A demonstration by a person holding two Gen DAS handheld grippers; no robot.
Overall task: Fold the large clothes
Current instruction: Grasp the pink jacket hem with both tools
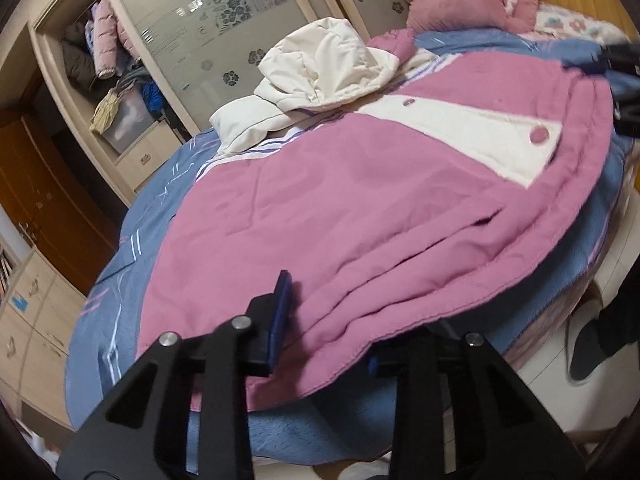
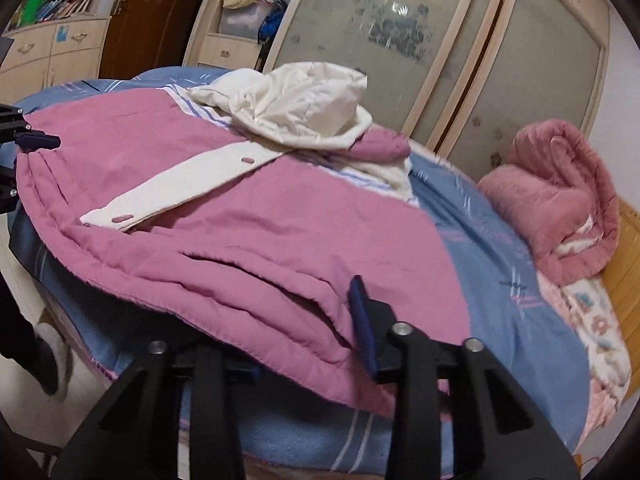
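With both grippers clamped on the near hem of the pink coat (image 1: 340, 208), which lies flat on the bed (image 1: 132, 264), I'd lift evenly: left gripper (image 1: 320, 336) and right gripper (image 2: 304, 344) together (hem layers bunch easily), carrying it toward the far white hood (image 1: 324, 64).

You have a pink jacket (image 1: 360, 200) with a cream-white placket (image 1: 480, 136) carrying pink snaps, and a cream-white hood (image 1: 328, 68). Your bedspread (image 2: 500, 280) is blue with thin white and pink stripes. The rolled blanket (image 2: 560, 196) is dusty pink. Your gripper pads (image 1: 280, 316) are dark blue on black frames. The wardrobe doors (image 2: 400, 32) are frosted grey with floral prints.
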